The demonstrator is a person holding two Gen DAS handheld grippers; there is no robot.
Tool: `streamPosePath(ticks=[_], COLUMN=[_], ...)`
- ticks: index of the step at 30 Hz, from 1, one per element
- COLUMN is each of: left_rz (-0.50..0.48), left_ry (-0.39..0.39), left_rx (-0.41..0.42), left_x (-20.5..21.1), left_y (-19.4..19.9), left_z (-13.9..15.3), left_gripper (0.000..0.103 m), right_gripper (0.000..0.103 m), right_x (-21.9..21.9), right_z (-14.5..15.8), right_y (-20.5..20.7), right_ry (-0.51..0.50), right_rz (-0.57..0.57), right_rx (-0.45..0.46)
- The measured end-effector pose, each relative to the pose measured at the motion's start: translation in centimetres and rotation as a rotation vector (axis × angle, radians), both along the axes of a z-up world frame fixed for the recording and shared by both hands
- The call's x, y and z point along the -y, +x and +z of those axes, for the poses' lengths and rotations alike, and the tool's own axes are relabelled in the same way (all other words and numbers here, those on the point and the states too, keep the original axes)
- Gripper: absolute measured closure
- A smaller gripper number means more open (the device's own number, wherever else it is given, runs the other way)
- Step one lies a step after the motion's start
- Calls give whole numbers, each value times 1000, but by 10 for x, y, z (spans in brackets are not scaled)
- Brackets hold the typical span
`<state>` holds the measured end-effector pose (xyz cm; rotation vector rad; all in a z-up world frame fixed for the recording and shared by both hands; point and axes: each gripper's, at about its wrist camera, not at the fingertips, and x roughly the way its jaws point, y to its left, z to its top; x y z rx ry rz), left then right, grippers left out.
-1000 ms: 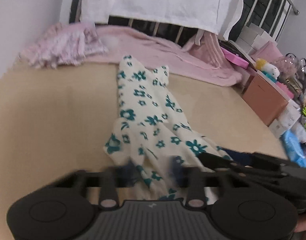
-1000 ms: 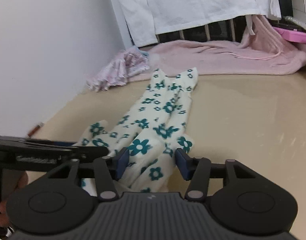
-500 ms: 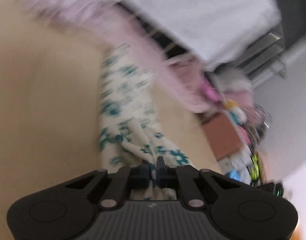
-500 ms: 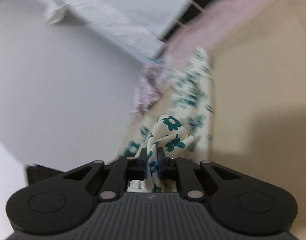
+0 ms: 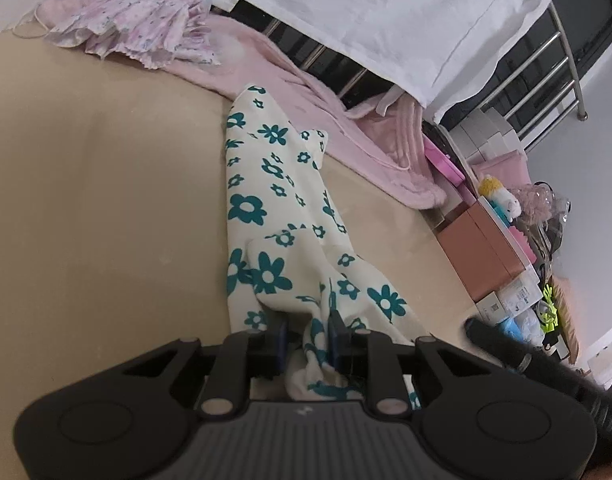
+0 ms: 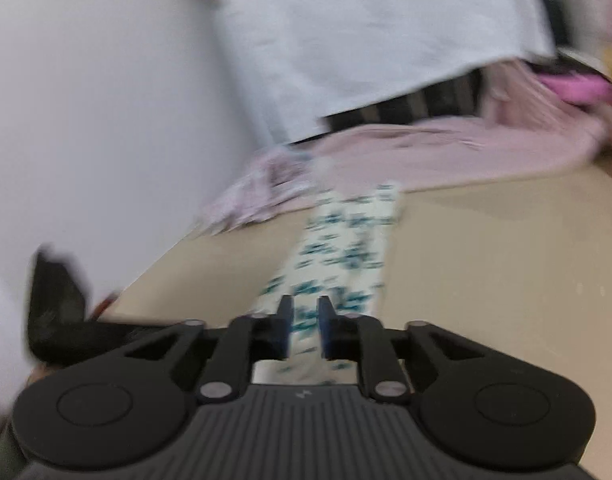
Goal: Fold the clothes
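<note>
Where the left wrist view looks down along the fingers, the floral garment point(image 5: 273, 216) lies stretched on the tan bed surface point(image 5: 97, 208), its long axis running from the camera toward 12 o'clock, the two pointed far ends touching the pink blanket point(image 5: 306, 96). The near end is bunched into folds between the fingers of the left gripper point(image 5: 306, 338), which stand a little apart with a ridge of cloth between them; whether they pinch it, I cannot tell. A ruffled pink garment point(image 5: 137, 36) sits at 11 o'clock, a brown box point(image 5: 486, 248) at 3 o'clock.

In the right wrist view, badly blurred, the same garment point(image 6: 346, 248) runs from the right gripper point(image 6: 306, 326) toward 12 o'clock, slightly to 1. The fingers stand narrowly parted over its near end; grip cannot be told.
</note>
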<state>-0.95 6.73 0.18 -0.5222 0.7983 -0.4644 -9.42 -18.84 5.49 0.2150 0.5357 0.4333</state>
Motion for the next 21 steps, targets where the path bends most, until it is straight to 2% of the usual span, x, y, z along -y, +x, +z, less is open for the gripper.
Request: streamPosePath(ticks=[3,5,6,7,8,9,11,13,15,18,20,21], left_rz=[-5,-26,-35,-20,11,32,0,-33,-65,-114,-142,-136], left_ry=[5,51,90,149,199,241,265,289,313,349,367,354], left_rx=[3,14,20,34,68,100,145,190,235,302,340,326], left_x=[2,5,7,8,9,10,15,21,26,34,39,37], left_y=[1,1,1,-1,-5,-10,-22,-35,-47,-65,-76,-74], left_z=[0,6,12,20,30,37,37,36,36,35,33,25], left_gripper=[82,81,72,53,45,43,46,61,67,85,87,87], right_gripper=[91,91,91,91,91,91,91,91,90,90,89,89], right_x=[-25,-40,-43,-44,-44,-44,-43,-42,-41,-41,-39,-37], right_z=[-13,-27,-30,-32,-33,-34,-34,-35,-38,-39,-40,-40], right_y=[9,19,20,21,22,24,24,20,21,23,23,23], right_ry=[-87,-144,-154,-153,-152,-147,-140,-143,-140,-129,-117,-106], right_rz=[46,34,32,30,29,29,32,37,36,32,33,34], right_rx=[-46,-80,-83,-85,-88,-92,-96,-89,-86,-87,-89,-92])
